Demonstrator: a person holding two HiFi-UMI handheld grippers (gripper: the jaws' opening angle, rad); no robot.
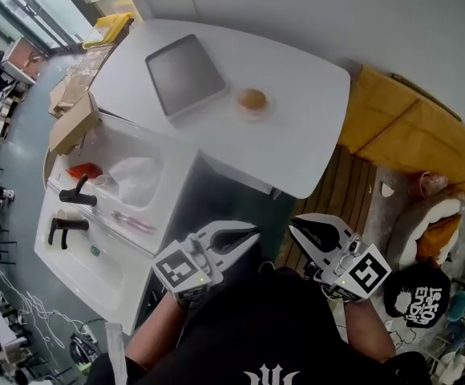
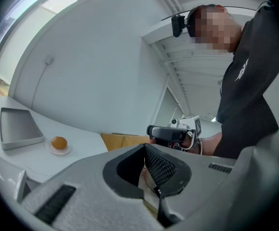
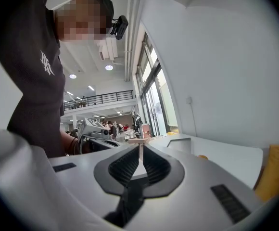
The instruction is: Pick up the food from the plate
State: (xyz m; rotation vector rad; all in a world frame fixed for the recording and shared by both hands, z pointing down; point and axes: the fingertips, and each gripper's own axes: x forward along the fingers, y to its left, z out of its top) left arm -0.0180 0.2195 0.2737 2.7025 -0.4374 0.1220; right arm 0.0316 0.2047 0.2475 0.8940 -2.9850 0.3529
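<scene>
Steep head view above shared table

My left claw is matt grey plastic, its pads ribbed black; ahead, a smooth white table and a dull metal tray.

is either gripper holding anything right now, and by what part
Nothing is held: the left gripper and right gripper are both shut on nothing; the food sits on its plate.

the food sits on a plate, right of the tray on the table.
</scene>
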